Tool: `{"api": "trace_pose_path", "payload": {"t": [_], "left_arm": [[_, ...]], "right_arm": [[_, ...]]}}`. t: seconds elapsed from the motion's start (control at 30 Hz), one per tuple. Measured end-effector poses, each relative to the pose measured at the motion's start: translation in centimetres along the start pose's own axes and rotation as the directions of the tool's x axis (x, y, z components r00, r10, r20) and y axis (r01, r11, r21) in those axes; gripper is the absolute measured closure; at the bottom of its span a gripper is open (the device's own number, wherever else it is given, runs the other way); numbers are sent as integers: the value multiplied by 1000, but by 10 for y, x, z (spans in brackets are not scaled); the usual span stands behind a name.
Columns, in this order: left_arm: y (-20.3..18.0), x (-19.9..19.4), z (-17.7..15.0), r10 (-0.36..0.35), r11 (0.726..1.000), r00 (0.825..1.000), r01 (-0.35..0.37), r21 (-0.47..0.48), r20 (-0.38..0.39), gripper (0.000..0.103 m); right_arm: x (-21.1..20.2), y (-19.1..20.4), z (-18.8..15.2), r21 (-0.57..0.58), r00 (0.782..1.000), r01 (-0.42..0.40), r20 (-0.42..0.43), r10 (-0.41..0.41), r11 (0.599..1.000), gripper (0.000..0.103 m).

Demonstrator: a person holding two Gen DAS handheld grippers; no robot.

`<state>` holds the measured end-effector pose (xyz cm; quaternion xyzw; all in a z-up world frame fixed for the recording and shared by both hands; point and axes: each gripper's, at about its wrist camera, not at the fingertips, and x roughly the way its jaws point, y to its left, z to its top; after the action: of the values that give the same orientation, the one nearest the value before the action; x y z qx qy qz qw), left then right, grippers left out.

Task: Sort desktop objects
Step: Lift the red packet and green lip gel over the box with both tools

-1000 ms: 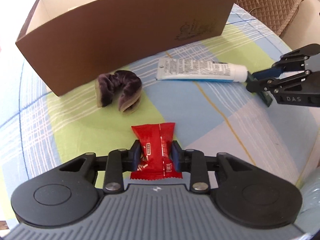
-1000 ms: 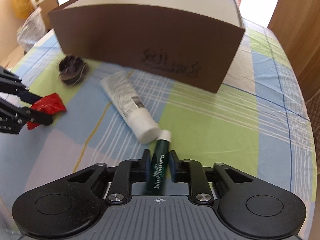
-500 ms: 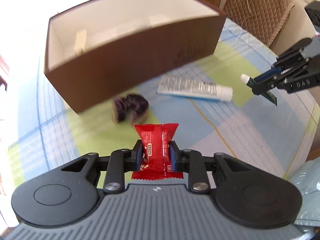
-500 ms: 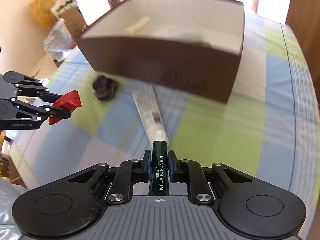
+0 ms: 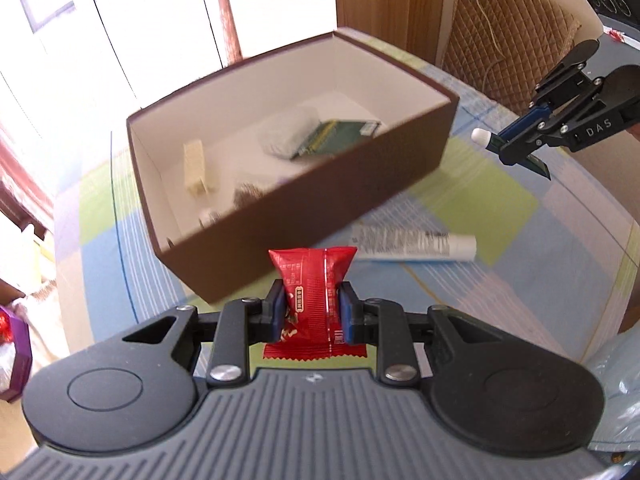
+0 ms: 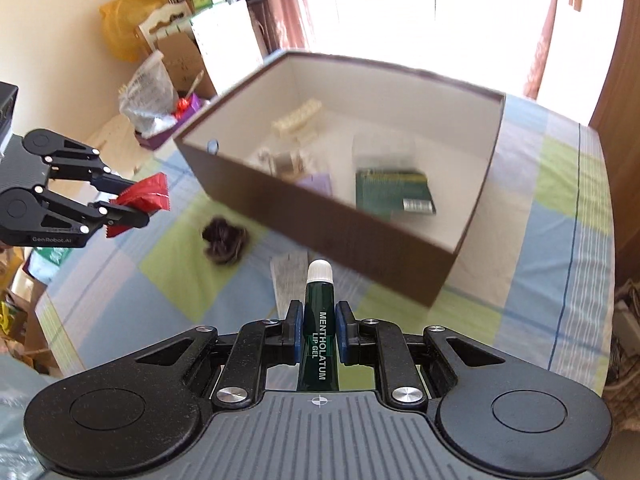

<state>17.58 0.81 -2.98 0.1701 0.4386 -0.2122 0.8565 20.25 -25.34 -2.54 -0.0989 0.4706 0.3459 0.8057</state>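
Brown box point(image 6: 400, 248), two held items

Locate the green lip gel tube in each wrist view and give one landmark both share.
Left wrist view: lip gel tube at far right, held in the right gripper.
Right wrist view: bottom centre, clamped between the fingers.
Shared landmark: brown box.
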Motion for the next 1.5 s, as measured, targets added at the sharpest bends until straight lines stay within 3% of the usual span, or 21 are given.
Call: {"api": "trace_pose_path", "payload": {"t": [0.33,0.57,1.5], "left_arm": [[20,-2,52,60,994,997,-65,93,54,81],[34,15,82,93,987,993,-101,123,72,81],[70,133,129,112,981,993,-106,161,-30,80]], "right_arm": [[-3,-7,57,-113,998,26,63,-19,993,84],[12,-25,93,-122,996,50,85,-40,991,84],[110,-106,141,-67,991,109,-66,-113,992,84]]}}
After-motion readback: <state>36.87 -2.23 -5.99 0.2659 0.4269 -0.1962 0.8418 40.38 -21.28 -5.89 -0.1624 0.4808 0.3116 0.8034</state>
